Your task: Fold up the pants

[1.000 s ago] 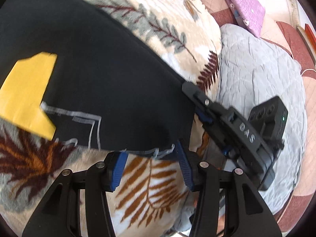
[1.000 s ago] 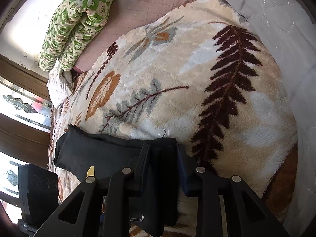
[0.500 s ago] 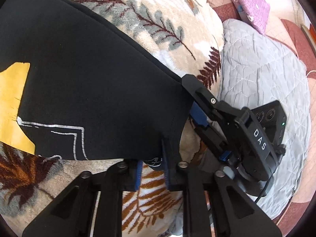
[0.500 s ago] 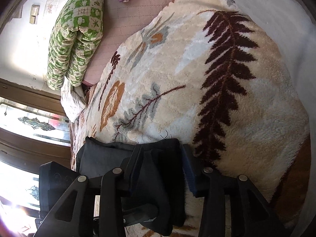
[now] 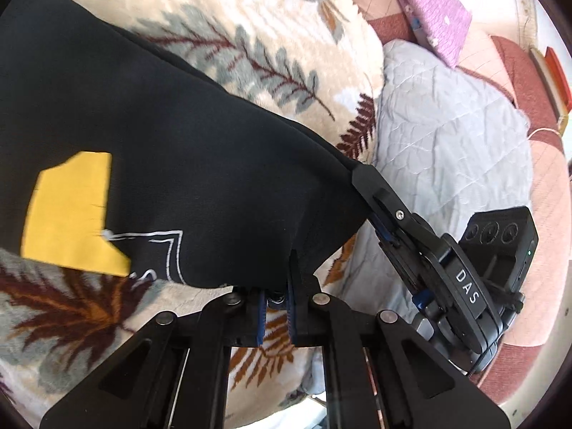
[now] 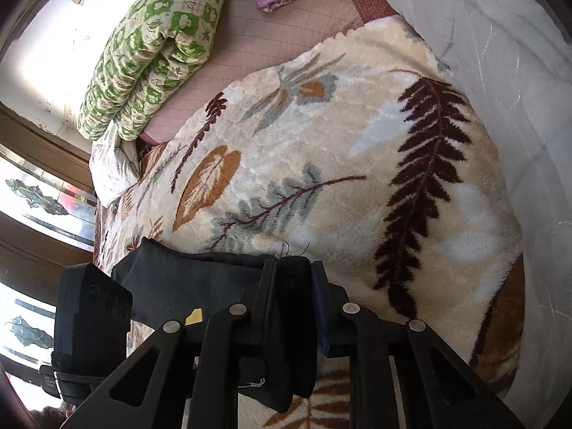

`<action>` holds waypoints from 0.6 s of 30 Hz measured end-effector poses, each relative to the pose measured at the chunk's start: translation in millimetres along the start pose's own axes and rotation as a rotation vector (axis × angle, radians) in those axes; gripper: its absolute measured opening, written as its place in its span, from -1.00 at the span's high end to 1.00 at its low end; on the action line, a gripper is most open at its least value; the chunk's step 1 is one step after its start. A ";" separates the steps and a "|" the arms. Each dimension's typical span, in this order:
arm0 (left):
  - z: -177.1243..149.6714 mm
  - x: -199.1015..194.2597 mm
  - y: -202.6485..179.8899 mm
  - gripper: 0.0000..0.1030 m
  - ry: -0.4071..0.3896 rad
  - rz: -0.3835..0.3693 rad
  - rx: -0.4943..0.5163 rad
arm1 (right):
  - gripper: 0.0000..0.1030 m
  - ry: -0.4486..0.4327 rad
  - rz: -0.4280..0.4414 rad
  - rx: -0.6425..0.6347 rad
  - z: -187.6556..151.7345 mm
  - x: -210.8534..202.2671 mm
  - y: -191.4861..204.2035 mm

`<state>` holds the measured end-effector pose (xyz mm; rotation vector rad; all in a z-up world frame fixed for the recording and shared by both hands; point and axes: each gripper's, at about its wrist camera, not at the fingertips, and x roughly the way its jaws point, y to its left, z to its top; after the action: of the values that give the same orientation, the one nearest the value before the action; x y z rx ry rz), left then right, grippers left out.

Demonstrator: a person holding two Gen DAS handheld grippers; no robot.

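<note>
- Since 1 second ago, both tools have closed on the black pants (image 5: 200, 164) and the near edge of the cloth has come up off the blanket (image 6: 321, 150).
- Left tool (image 5: 275, 307): its 2 blue-padded jaws are clenched on the hem of the pants, close to the white stitched lines.
- Right tool (image 6: 293, 286): its jaws have just been closing and now pinch a thick fold of the pants between them; in the left wrist view it (image 5: 379, 211) grips the same edge further right.
- Between the 2 tools the edge of the pants hangs taut; the rest lies spread on the leaf-patterned blanket on the bed, a yellow patch (image 5: 71, 211) showing.
- Beside the blanket lies a grey quilted cover (image 5: 450, 132).
</note>
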<state>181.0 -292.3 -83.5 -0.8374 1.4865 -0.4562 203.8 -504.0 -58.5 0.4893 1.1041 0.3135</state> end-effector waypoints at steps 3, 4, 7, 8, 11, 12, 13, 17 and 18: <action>0.8 -18.8 1.8 0.88 -0.023 -0.018 -0.005 | 0.65 -0.007 -0.012 -0.019 0.3 -9.6 18.1; 1.6 -26.9 4.2 0.88 -0.028 -0.028 -0.009 | 0.65 -0.010 -0.012 -0.021 0.7 -11.1 24.2; 5.0 -48.3 14.3 0.88 -0.046 -0.050 -0.032 | 0.65 -0.018 -0.010 -0.033 2.1 -15.0 45.4; 6.6 -56.1 19.2 0.88 -0.052 -0.053 -0.040 | 0.65 -0.017 -0.007 -0.037 2.6 -15.1 52.8; 12.4 -78.2 34.3 0.88 -0.074 -0.070 -0.066 | 0.65 -0.014 -0.002 -0.054 3.9 -12.9 77.2; 14.1 -85.5 40.2 0.88 -0.082 -0.076 -0.077 | 0.65 -0.012 0.003 -0.057 4.0 -10.9 85.4; 16.6 -94.4 48.5 0.88 -0.091 -0.080 -0.087 | 0.65 -0.011 0.007 -0.061 4.0 -8.3 94.2; 25.4 -118.5 80.6 0.87 -0.110 -0.088 -0.139 | 0.65 0.013 0.027 -0.077 3.8 11.2 130.2; 28.4 -121.9 87.9 0.87 -0.112 -0.091 -0.153 | 0.65 0.020 0.033 -0.079 3.5 17.6 138.1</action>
<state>179.9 -140.1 -67.7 -1.0382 1.3968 -0.3601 214.2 -378.8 1.5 0.4357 1.1000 0.3904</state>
